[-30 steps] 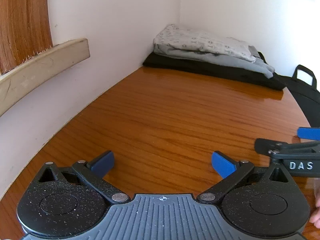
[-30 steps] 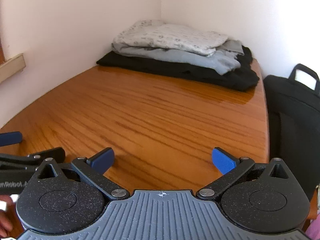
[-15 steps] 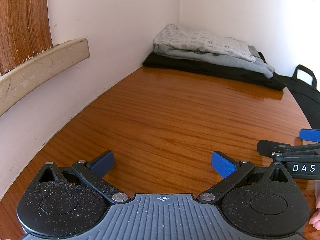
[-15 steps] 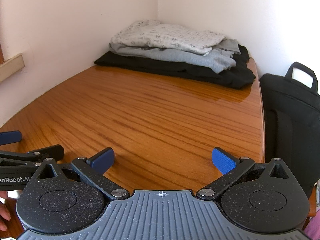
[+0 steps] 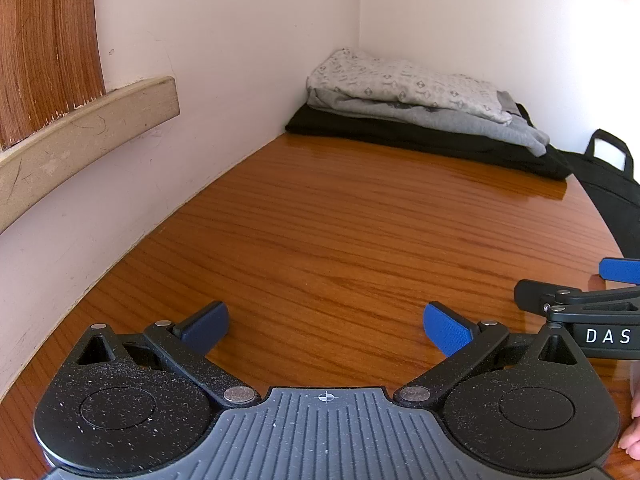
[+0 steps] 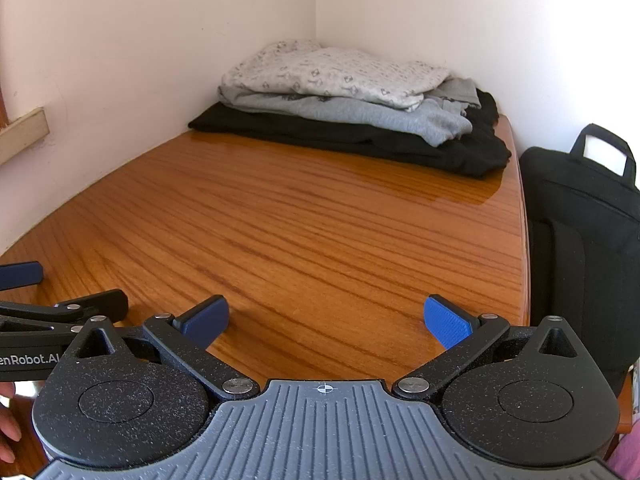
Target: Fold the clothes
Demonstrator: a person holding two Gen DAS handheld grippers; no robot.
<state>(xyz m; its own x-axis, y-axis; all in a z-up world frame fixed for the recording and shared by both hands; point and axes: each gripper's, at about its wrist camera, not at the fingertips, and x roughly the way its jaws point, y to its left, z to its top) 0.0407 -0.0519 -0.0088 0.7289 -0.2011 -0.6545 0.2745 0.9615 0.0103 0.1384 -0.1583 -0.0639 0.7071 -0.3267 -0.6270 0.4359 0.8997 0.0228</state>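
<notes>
Drifted slightly rightward since before; both claws, left claw [image 5: 326,326] and right claw [image 6: 326,322], spread wide, empty, above worktop [image 6: 320,232]. Clothes pile [image 6: 344,100] stacked at 12 o'clock. Next: reach forward, grab top garment.

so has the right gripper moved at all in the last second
Yes, slightly. In its own view the pile of clothes and the black bag have slid left, so the right gripper has turned or shifted a little to the right. Its jaws remain wide open.
</notes>
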